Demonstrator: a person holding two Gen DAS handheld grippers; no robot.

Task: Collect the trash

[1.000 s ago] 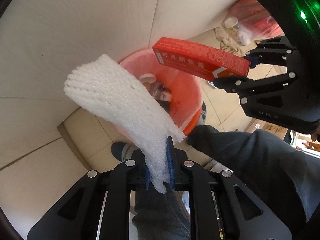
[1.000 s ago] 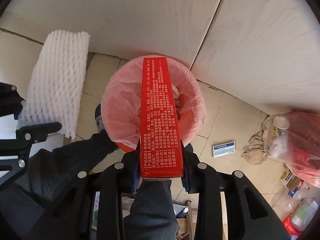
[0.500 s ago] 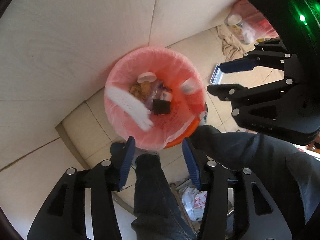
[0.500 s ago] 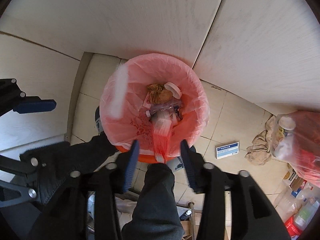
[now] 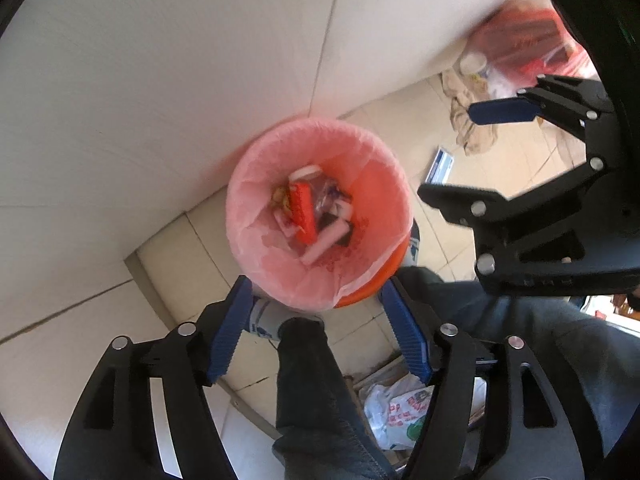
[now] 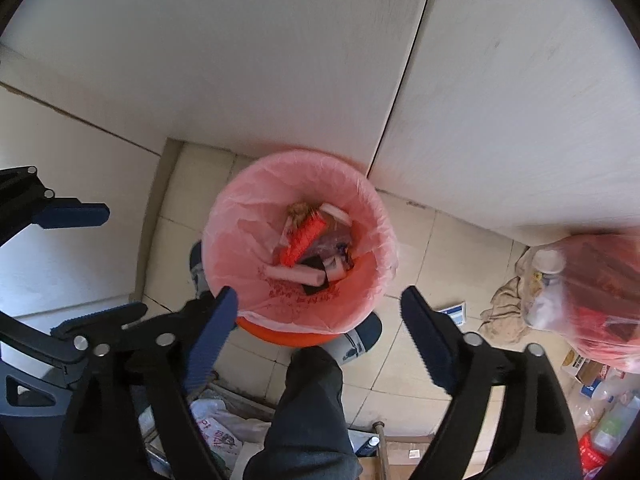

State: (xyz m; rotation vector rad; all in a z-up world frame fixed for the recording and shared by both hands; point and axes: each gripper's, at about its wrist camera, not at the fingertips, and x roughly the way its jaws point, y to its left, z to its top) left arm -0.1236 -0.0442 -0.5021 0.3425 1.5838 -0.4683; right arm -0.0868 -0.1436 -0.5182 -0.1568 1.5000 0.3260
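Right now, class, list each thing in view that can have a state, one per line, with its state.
Left tool: open, empty, jaws just opened wider.
Right tool: open, empty, jaws just opened wider.
Bin: upright, lined with a pink bag, partly filled.
Red box: lying inside the bin on other rubbish.
Foam net: lying inside the bin.
Red bag: on the floor, bulging with contents.

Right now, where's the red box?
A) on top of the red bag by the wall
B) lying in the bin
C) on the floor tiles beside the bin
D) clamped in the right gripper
B: the red box lies among the trash inside the bin, and the right gripper is open with nothing between its jaws.
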